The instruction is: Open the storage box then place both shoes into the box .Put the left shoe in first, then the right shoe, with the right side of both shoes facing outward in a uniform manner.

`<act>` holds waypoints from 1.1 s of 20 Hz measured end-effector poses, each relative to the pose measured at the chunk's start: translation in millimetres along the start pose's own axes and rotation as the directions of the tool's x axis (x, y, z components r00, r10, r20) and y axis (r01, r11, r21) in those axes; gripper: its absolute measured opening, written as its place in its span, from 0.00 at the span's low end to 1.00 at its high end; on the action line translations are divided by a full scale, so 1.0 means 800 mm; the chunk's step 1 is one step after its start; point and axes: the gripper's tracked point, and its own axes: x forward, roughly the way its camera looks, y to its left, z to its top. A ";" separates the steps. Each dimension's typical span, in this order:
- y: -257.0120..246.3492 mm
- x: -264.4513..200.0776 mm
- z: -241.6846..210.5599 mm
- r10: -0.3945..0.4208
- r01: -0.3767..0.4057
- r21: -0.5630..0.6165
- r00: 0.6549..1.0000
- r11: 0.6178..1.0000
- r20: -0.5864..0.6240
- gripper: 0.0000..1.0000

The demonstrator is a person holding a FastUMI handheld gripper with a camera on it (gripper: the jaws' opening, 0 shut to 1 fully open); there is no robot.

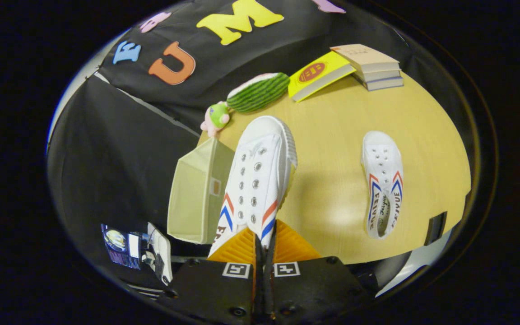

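My gripper (265, 237) is shut on a white canvas shoe (257, 180) with red and blue chevrons, pinching its heel end. The shoe hangs above the table, toe pointing away, lace eyelets up. Right beside it on the left stands the beige fabric storage box (195, 194) at the table's left edge, its lid raised and its inside hidden from here. A second matching shoe (383, 180) lies flat on the wooden table (332, 149) to the right, well apart from the fingers, opening toward me.
Beyond the held shoe lie a watermelon-slice plush (258, 92) and a small pink and green toy (216, 118). Farther back, a yellow book (318, 74) leans against a stack of books (373, 67). The table edge runs close on the left and near side.
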 end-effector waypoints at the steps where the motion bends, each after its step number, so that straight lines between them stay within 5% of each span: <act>1: 0.022 -0.003 0.007 0.024 -0.024 -0.005 1.000 1.000 0.006 0.06; 10: 0.185 0.046 0.021 0.091 -0.095 -0.080 0.994 0.992 -0.053 0.06; 22: 0.237 0.211 -0.054 0.059 -0.065 -0.013 0.954 0.998 -0.295 0.06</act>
